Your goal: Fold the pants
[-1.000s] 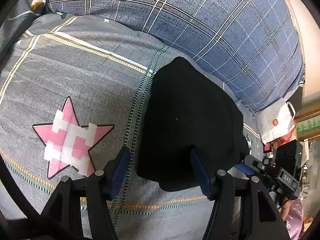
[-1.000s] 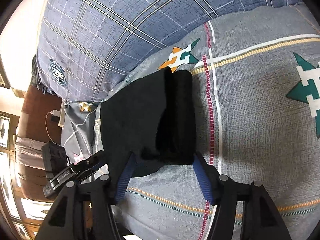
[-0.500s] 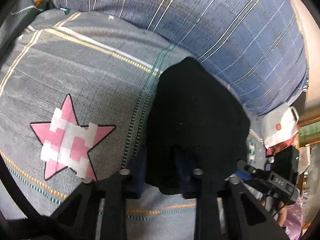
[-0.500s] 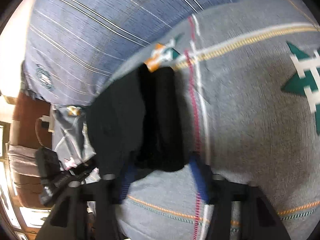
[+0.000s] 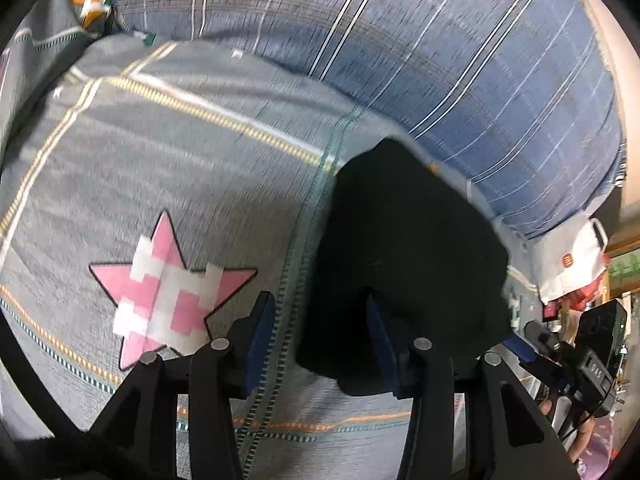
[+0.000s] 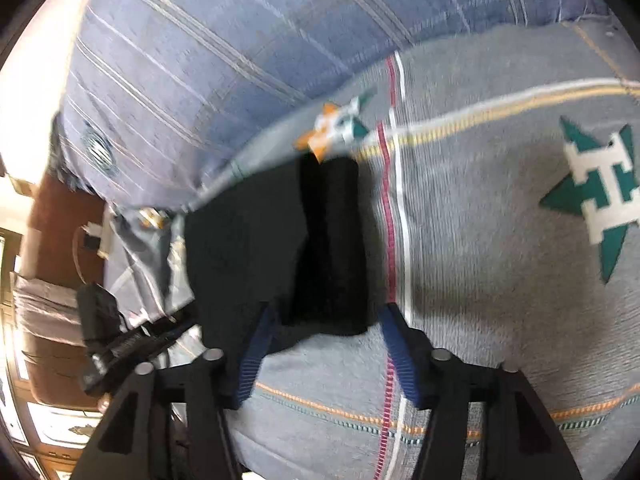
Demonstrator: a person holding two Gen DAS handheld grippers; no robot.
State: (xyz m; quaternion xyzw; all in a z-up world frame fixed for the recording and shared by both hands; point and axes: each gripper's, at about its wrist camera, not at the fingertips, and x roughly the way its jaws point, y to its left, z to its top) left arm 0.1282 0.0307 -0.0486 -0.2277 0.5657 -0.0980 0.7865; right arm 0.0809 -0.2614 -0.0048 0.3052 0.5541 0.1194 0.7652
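- The black pants [image 5: 404, 256] lay as a compact folded bundle on the grey patterned bed cover [image 5: 168, 168], close to the blue checked quilt [image 5: 460, 60] behind it.
- In the right wrist view the same bundle [image 6: 280, 248] showed a flat layer on the left and a thicker rolled or doubled edge on the right, beside the red-and-white stripe of the cover.
- Left hand-held gripper [image 5: 320, 340]: jaws had pinched in and then just been opening again. They stood partly apart, with the near corner of the bundle lying between them. The right pad seemed to sit against or under the cloth; the left pad was clear of it. Judged as released, not clamped.
- Right hand-held gripper [image 6: 326, 354]: jaws had likewise narrowed and then just been opening. They stood wide, straddling the near edge of the thick fold, neither pad pressing on it.
- Compared with a second earlier, the bundle kept much the same shape and place on the bed; the brief squeeze at both near corners appeared to be a pressing or tidying of the fold.
- Judgement: folding looked essentially complete. Both tools had let go, and the cloth held its form unaided. Remaining work, if any, was a last smoothing or withdrawal.
- Risk: a pad catching the loose corner on retreat could drag the top layer open.
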